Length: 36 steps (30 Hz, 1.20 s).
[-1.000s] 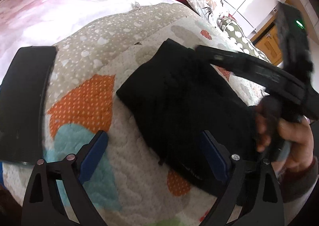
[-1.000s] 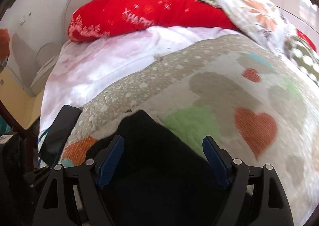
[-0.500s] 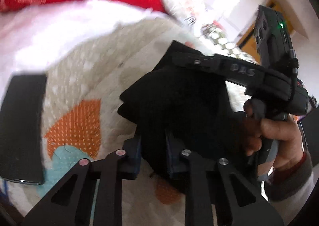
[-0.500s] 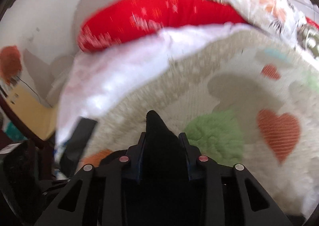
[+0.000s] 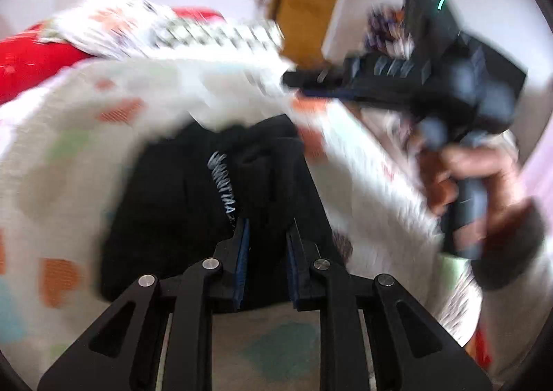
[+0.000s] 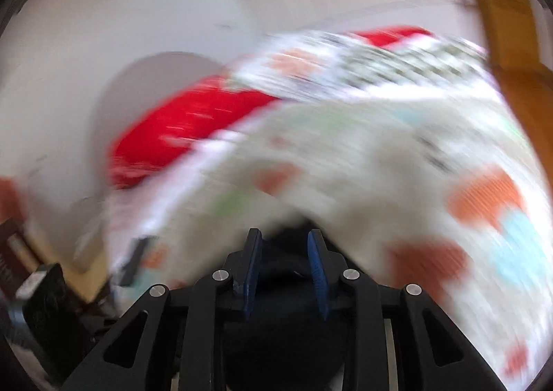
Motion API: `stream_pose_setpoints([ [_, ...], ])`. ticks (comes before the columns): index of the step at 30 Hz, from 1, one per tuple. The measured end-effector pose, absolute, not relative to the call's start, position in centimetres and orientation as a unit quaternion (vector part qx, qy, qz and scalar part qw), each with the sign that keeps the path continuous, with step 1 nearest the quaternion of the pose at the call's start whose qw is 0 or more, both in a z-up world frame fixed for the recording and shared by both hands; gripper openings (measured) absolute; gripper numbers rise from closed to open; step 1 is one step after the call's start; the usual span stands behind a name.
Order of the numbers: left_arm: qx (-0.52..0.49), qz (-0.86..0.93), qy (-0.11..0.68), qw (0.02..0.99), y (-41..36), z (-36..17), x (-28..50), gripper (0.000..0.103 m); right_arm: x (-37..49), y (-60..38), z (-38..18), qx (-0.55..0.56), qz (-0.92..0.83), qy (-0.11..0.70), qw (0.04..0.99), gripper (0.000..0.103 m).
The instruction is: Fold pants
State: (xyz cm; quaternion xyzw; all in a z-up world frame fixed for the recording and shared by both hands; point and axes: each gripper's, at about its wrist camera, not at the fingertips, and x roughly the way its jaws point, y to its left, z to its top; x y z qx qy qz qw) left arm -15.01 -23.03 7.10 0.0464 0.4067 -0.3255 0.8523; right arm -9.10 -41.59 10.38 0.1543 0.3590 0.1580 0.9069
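Pants (image 5: 193, 204), black and bunched on the quilt (image 5: 69, 135), pinched by left gripper (image 5: 266, 235) and right gripper (image 6: 283, 246), both nearly closed.

A bed (image 5: 86, 156) carries everything, covered by a pale quilt (image 6: 397, 183) patterned with orange, green and blue patches. On the quilt lie the black pants (image 5: 193, 204), bunched. A red pillow (image 6: 186, 128) and a flowered pillow (image 6: 363, 59) rest at the far end, much blurred
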Motion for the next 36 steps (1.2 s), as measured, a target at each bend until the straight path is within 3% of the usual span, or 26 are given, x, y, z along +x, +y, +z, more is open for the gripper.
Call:
stream_pose_setpoints([
  [1,0.067,-0.322,0.422,0.845,-24.2,5.9,-15.1,0.016,-10.4,-43.1,9.3,0.172,0.131,0.367,0.905,0.039],
  [2,0.077,-0.32,0.423,0.844,-24.6,5.7,-15.3,0.016,-11.1,-44.0,8.8,0.187,0.126,0.37,0.901,0.056],
  [3,0.087,-0.321,0.412,0.848,-24.6,6.0,-15.9,0.018,-11.9,-44.5,8.1,0.206,0.121,0.375,0.896,0.065],
  [4,0.091,-0.326,0.405,0.849,-24.2,6.6,-16.2,0.032,-12.8,-44.8,7.6,0.222,0.123,0.377,0.891,0.075],
  [7,0.055,-0.358,0.405,0.839,-21.9,9.0,-16.9,0.07,-14.3,-44.4,6.9,0.232,0.133,0.371,0.889,0.078],
  [12,0.059,-0.311,0.367,0.875,-18.0,10.9,-15.9,0.076,-13.3,-42.6,5.1,0.266,0.145,0.395,0.867,0.08],
  [15,0.053,-0.263,0.386,0.883,-16.7,8.7,-14.3,0.077,-12.7,-41.7,4.1,0.271,0.143,0.402,0.863,0.08],
  [16,0.047,-0.255,0.394,0.882,-16.6,8.0,-13.5,0.077,-12.4,-41.3,4.0,0.27,0.147,0.397,0.865,0.079],
  [18,0.039,-0.245,0.413,0.876,-16.3,6.7,-12.7,0.077,-11.9,-40.5,4.2,0.249,0.15,0.391,0.873,0.051],
  [19,0.038,-0.243,0.418,0.875,-16.6,6.3,-12.4,0.077,-11.4,-39.9,4.5,0.227,0.152,0.391,0.879,0.016],
  [20,0.038,-0.238,0.419,0.876,-16.9,6.2,-12.2,0.077,-11.2,-39.6,4.9,0.217,0.154,0.387,0.883,0.007],
  [22,0.036,-0.246,0.412,0.877,-16.9,6.8,-13.1,0.077,-11.4,-39.8,6.3,0.208,0.158,0.375,0.89,0.003],
  [27,0.033,-0.269,0.401,0.875,-17.7,6.6,-13.4,0.081,-12.5,-41.4,6.8,0.166,0.115,0.374,0.905,0.003],
  [30,0.072,-0.249,0.405,0.877,-18.4,5.7,-12.9,0.081,-11.7,-41.2,4.3,0.163,0.099,0.414,0.89,0.015],
  [33,0.052,-0.265,0.407,0.873,-16.9,7.0,-13.0,0.081,-13.5,-41.9,5.4,0.198,0.103,0.395,0.891,0.026],
  [35,0.047,-0.256,0.397,0.88,-15.9,7.7,-12.9,0.081,-15.3,-41.8,6.9,0.198,0.112,0.381,0.896,0.053],
  [36,0.046,-0.246,0.391,0.886,-15.4,8.0,-12.8,0.081,-15.8,-41.6,7.2,0.196,0.116,0.378,0.897,0.057],
])
